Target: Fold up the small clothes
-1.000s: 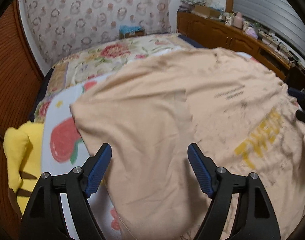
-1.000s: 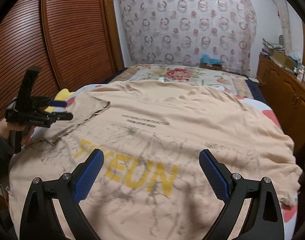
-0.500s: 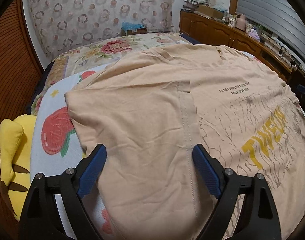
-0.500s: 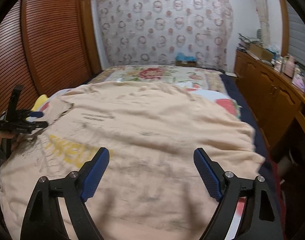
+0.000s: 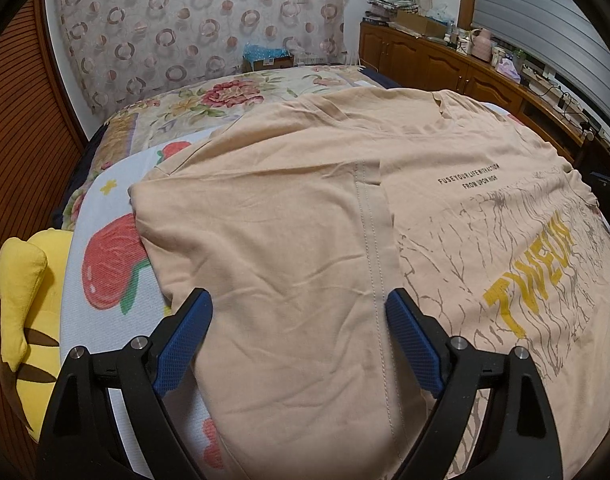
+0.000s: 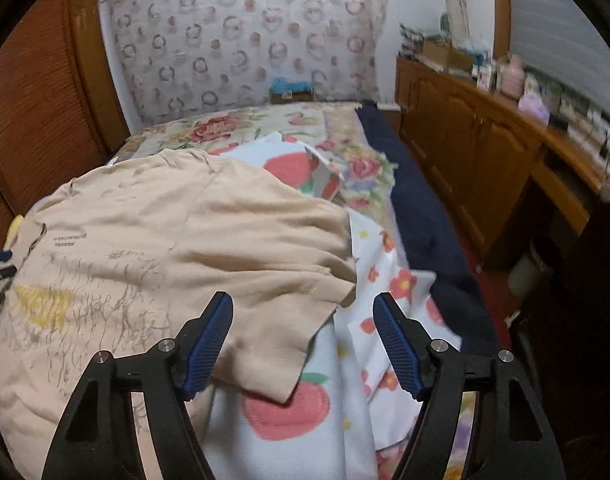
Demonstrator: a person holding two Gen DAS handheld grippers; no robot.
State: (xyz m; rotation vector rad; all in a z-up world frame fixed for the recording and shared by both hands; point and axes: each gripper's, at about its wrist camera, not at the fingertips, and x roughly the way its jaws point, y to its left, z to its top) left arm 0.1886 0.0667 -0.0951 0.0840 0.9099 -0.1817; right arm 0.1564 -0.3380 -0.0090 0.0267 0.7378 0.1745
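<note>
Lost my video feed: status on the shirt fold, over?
Left gripper open, empty. Right gripper closing, nothing pinched, over the unfolded sleeve. Beige T-shirt flat, other sleeve folded in. Yellow plush clear.

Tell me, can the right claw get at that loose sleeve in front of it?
Probably yes. The right claw is open, its jaws just been closing, with the sleeve lying flat between them and nothing on top.

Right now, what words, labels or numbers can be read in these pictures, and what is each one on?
"FUSEYOURLIFEWITHACTION" over "FROM UPON HIGH": small black print on the beige T-shirt, left wrist view.
"TWEUN", as best it reads: big yellow letters on the same shirt, seen at a slant.
In the right wrist view both prints are too blurred to read.
Items on the wooden sideboard: too small to read.
</note>
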